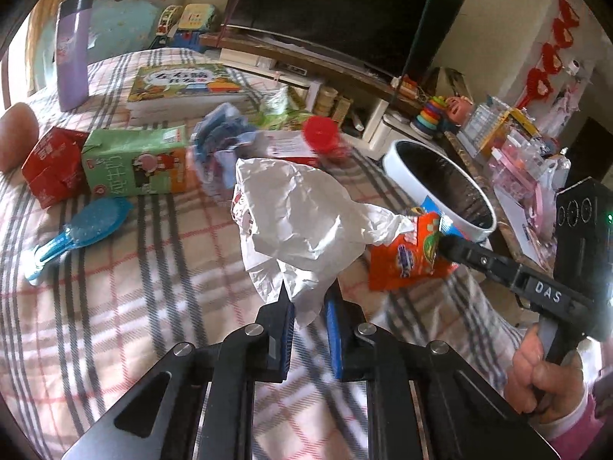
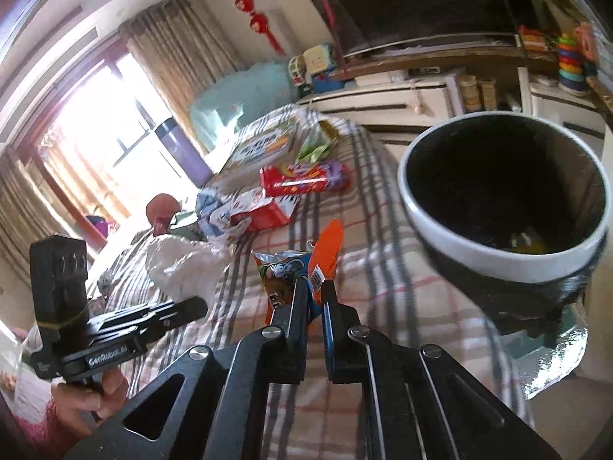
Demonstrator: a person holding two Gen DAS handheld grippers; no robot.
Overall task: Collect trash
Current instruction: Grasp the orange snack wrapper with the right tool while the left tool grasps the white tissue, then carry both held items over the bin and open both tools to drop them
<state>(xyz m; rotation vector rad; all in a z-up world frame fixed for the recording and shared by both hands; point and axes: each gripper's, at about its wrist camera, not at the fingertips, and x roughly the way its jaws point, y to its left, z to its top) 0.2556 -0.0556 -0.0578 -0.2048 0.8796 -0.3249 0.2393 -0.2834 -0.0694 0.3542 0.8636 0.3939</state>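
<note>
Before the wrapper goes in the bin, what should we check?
1. Right gripper pinching the orange snack wrapper: ok.
2. Left gripper holding the crumpled white paper: ok.
3. Bin mouth open, nothing covering it: ok.
4. Wrapper over the bin: not ok, it is beside the rim.
5. Room inside the bin: cannot tell, it is dark.
6. Other trash on the bed, like the green milk carton: not ok, uncollected.

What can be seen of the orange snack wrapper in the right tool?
The orange snack wrapper is a crinkled foil packet, orange with blue and silver cartoon print. The right tool is shut on its lower edge, holding it upright above the plaid cloth, left of the white-rimmed bin.
</note>
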